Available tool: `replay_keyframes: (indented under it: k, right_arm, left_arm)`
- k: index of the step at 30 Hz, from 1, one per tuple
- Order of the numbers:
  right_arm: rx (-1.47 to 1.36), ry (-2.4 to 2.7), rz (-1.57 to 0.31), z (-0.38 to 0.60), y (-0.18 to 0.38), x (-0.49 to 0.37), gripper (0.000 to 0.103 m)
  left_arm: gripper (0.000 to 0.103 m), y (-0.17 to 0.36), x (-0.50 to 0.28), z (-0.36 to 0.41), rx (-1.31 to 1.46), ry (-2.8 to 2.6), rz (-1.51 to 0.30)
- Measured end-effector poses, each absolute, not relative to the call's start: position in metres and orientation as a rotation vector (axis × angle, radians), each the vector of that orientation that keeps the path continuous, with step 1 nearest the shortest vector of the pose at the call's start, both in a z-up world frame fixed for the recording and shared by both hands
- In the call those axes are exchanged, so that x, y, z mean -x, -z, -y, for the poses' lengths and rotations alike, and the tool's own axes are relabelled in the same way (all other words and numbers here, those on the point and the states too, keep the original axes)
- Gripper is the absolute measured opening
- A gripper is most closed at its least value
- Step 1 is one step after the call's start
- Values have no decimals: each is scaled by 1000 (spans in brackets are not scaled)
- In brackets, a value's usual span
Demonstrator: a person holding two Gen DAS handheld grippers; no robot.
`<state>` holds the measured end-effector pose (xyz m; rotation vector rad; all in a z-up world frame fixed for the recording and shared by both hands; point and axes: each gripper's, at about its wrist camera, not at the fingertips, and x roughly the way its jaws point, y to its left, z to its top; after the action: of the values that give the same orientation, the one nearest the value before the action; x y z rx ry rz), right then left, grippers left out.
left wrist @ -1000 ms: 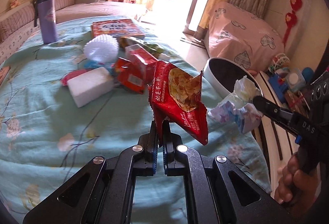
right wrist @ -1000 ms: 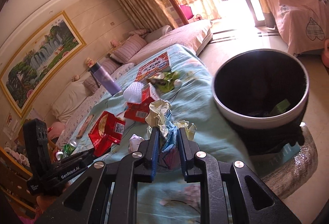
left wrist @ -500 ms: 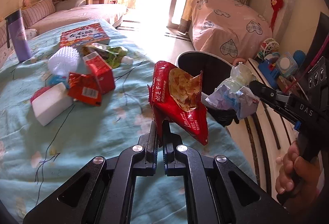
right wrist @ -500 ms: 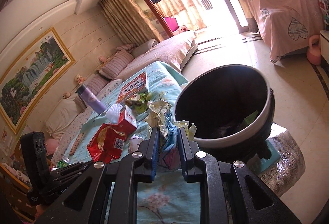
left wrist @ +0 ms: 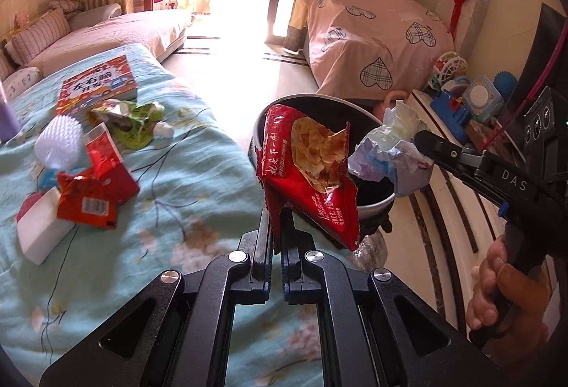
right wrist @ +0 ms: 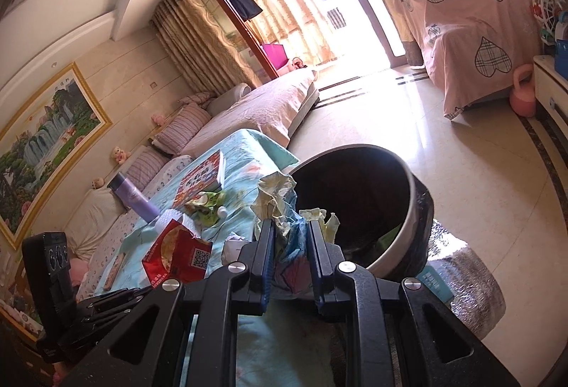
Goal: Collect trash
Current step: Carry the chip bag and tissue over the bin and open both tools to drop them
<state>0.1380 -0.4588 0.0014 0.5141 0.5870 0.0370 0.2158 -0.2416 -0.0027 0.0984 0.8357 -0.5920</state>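
My left gripper [left wrist: 277, 220] is shut on a torn red chip bag [left wrist: 305, 170], held up in front of the black bin with a white rim [left wrist: 376, 206]. My right gripper [right wrist: 289, 227] is shut on a crumpled wad of paper [right wrist: 280, 199], at the bin's near rim [right wrist: 397, 245]. In the left wrist view that paper wad [left wrist: 390, 153] hangs over the bin's right side, with the right gripper's fingers [left wrist: 443, 149] coming in from the right. In the right wrist view the chip bag [right wrist: 177, 255] shows at lower left.
On the light blue cloth [left wrist: 170, 174] lie red cartons [left wrist: 103, 188], a white block [left wrist: 39, 231], a white mesh ball [left wrist: 58, 142], a green wrapper [left wrist: 135, 121] and a book [left wrist: 96, 87]. A purple bottle [right wrist: 133, 199] stands further back. Toys crowd a shelf [left wrist: 472, 103] at right.
Both grippers have moved away from the litter pile toward the bin, carrying the chip bag and the paper wad. The bin now looms larger and closer in both views.
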Motion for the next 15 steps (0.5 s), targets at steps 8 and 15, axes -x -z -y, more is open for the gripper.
replay_keyframes:
  k: [8,15]
  right_arm:
    - [-496,-6,-601,478,2,-158,18]
    - [-487,13,-637,490,9,-176,18]
  left_arm:
    - [3,7,-239,278,-157,610,-859]
    - [3,17,-258,298,-180,619,-901]
